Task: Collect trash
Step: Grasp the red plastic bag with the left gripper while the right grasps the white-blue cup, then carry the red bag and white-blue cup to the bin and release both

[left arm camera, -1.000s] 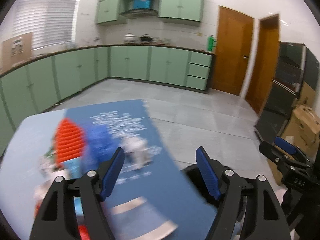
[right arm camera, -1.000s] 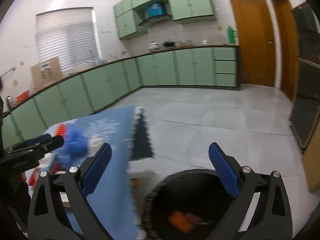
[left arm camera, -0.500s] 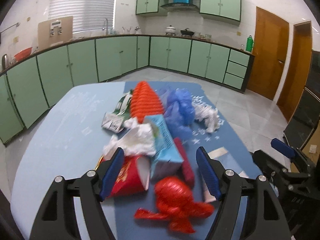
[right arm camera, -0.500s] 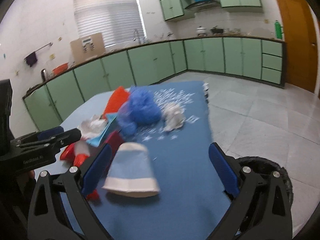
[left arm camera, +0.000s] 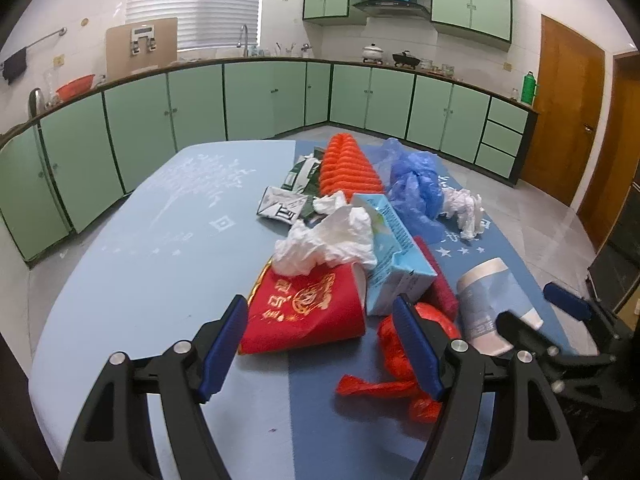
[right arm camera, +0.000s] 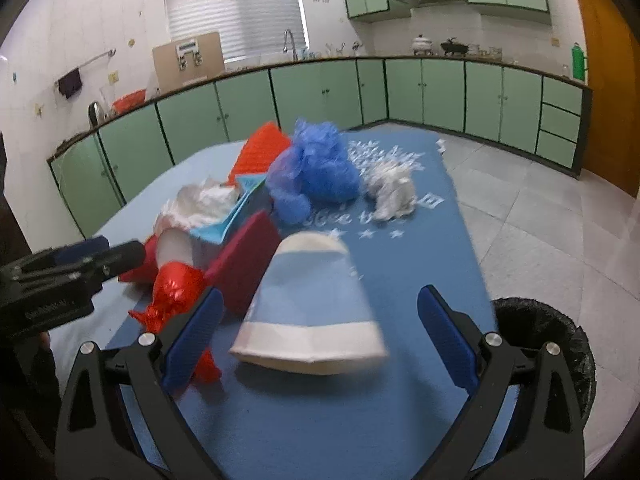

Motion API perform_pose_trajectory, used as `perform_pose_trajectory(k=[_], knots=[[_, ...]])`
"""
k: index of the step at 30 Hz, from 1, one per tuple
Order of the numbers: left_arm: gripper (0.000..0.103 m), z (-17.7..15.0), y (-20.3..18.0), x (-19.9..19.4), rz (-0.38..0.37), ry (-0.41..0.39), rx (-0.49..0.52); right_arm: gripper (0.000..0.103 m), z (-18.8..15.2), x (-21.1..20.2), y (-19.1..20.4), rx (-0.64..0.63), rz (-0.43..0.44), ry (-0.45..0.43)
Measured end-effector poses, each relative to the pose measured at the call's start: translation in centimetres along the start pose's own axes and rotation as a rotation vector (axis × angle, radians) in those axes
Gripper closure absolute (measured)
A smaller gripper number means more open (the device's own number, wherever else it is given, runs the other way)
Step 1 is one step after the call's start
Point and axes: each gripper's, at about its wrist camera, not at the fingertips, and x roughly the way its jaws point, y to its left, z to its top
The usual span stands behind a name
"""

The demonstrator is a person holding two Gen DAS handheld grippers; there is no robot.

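A heap of trash lies on the blue table (left arm camera: 152,264). It holds a red paper cup (left arm camera: 304,312), a crumpled white tissue (left arm camera: 328,240), a light blue carton (left arm camera: 392,248), a red plastic wrapper (left arm camera: 400,352), a blue and white paper cup (left arm camera: 486,300), a blue plastic bag (left arm camera: 416,184) and an orange ribbed piece (left arm camera: 348,168). My left gripper (left arm camera: 320,344) is open just short of the red cup. My right gripper (right arm camera: 316,340) is open around the near end of the blue and white cup (right arm camera: 316,312), not touching it.
A black-lined bin (right arm camera: 548,336) stands on the floor right of the table. A white tissue wad (right arm camera: 392,192) and green-white wrappers (left arm camera: 292,196) lie further back. Green cabinets (left arm camera: 280,104) line the walls, with wooden doors (left arm camera: 568,108) at the right.
Both grippers have swung from the floor and bin back over the table and closed in on the trash heap. Both stay open and empty.
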Motion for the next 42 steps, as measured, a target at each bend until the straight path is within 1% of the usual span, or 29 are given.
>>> perform_pose_trajectory(k=[2, 6, 10, 12, 16, 20, 23, 29, 35, 38, 40, 42], knots=[[0.030, -0.2, 0.3, -0.1, 0.001, 0.002, -0.007, 0.007, -0.2, 0.3, 0.5, -0.010, -0.004, 0.013], [0.030, -0.3, 0.6, -0.1, 0.001, 0.006, -0.017, 0.006, -0.6, 1.3, 0.9, -0.033, -0.044, 0.046], [0.030, -0.3, 0.9, 0.0, -0.003, 0.007, -0.025, 0.007, -0.7, 2.0, 0.4, -0.018, -0.027, 0.077], [0.030, -0.3, 0.7, 0.0, -0.005, 0.008, -0.025, 0.024, -0.9, 2.1, 0.2, -0.012, 0.003, 0.088], [0.030, -0.3, 0.3, 0.0, -0.015, 0.010, -0.021, 0.028, -0.9, 1.9, -0.3, -0.009, 0.025, 0.094], [0.030, -0.3, -0.4, -0.1, -0.042, 0.017, -0.024, 0.034, -0.6, 1.2, -0.8, -0.002, 0.029, 0.074], [0.030, -0.4, -1.6, -0.3, -0.064, 0.016, -0.006, 0.038, -0.3, 0.4, -1.5, 0.006, 0.026, 0.056], [0.031, -0.8, -3.9, -0.2, -0.105, 0.030, 0.025, 0.039, 0.0, -0.8, -3.1, 0.028, 0.019, 0.028], [0.040, -1.4, -5.2, 0.6, -0.130, 0.071, 0.040, 0.039, 0.2, -1.7, -4.4, 0.048, 0.002, 0.004], [0.048, -1.6, -5.5, 1.3, -0.138, 0.096, 0.045, 0.039, 0.1, -1.9, -4.9, 0.058, -0.003, 0.000], [0.055, -1.8, -5.7, 1.8, -0.137, 0.111, 0.046, 0.039, 0.1, -2.1, -5.1, 0.063, -0.003, -0.003], [0.060, -1.8, -5.8, 1.9, -0.130, 0.108, 0.056, 0.038, 0.1, -2.2, -5.2, 0.066, -0.002, -0.008]])
